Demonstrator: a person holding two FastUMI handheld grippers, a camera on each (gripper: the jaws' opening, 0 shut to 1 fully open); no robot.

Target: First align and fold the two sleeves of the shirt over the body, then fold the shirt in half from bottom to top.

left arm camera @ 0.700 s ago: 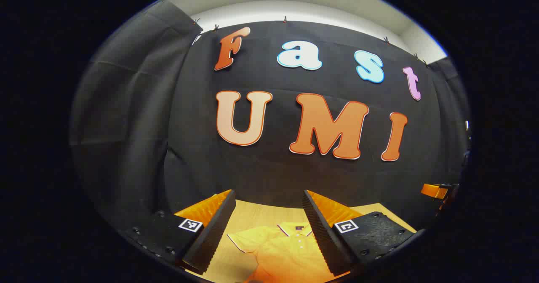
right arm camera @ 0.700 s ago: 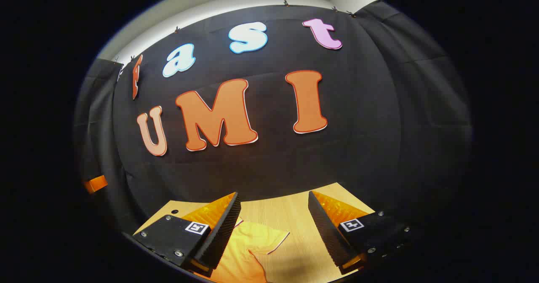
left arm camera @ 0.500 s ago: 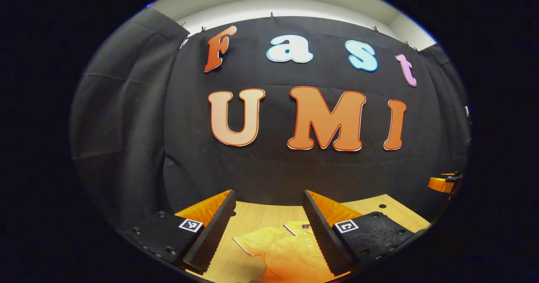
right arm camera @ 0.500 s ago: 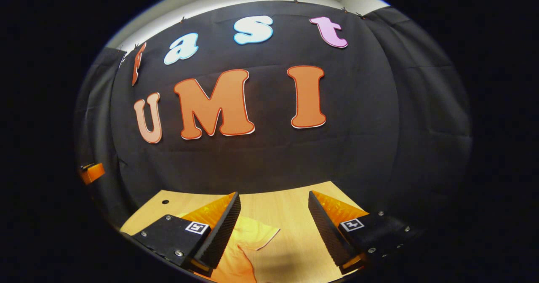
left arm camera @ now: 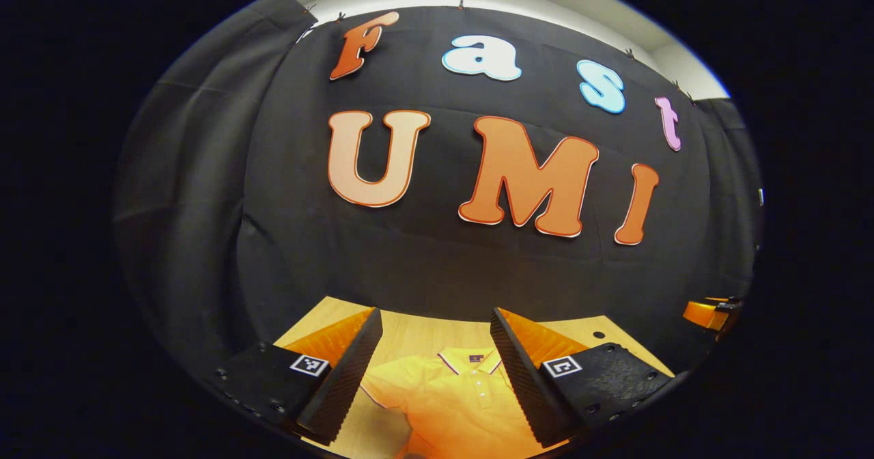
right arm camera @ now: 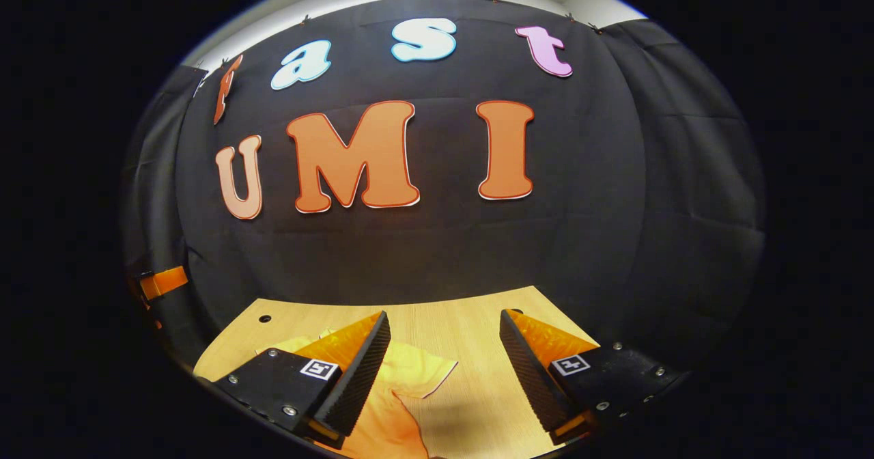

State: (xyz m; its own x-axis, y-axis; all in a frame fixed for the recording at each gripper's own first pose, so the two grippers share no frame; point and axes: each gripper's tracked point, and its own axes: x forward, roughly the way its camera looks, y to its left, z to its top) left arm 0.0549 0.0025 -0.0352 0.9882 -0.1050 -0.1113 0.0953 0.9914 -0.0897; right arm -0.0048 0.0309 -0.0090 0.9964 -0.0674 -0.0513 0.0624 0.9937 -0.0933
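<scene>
A yellow polo shirt [left arm camera: 457, 404] lies flat on the wooden table [left arm camera: 416, 332], collar toward the booth wall. In the left gripper view my left gripper [left arm camera: 433, 377] hovers open above the collar and chest, with the shirt's left sleeve [left arm camera: 379, 387] beside one finger. In the right gripper view my right gripper [right arm camera: 440, 377] hangs open over the table; the shirt's right sleeve [right arm camera: 420, 373] lies spread below, close to one finger [right arm camera: 358, 377]. Neither gripper touches the cloth.
The black cloth wall stands close behind the table's far edge. Small round holes [right arm camera: 265, 319] mark the tabletop near its back corners. An orange part of the other gripper [left arm camera: 707, 312] sits at the right edge of the left gripper view, another [right arm camera: 160, 281] at the left of the right gripper view.
Both views have tilted down a little, so more table shows. In the left gripper view the collar has shifted toward the middle of the fingers. Both grippers stay open.
</scene>
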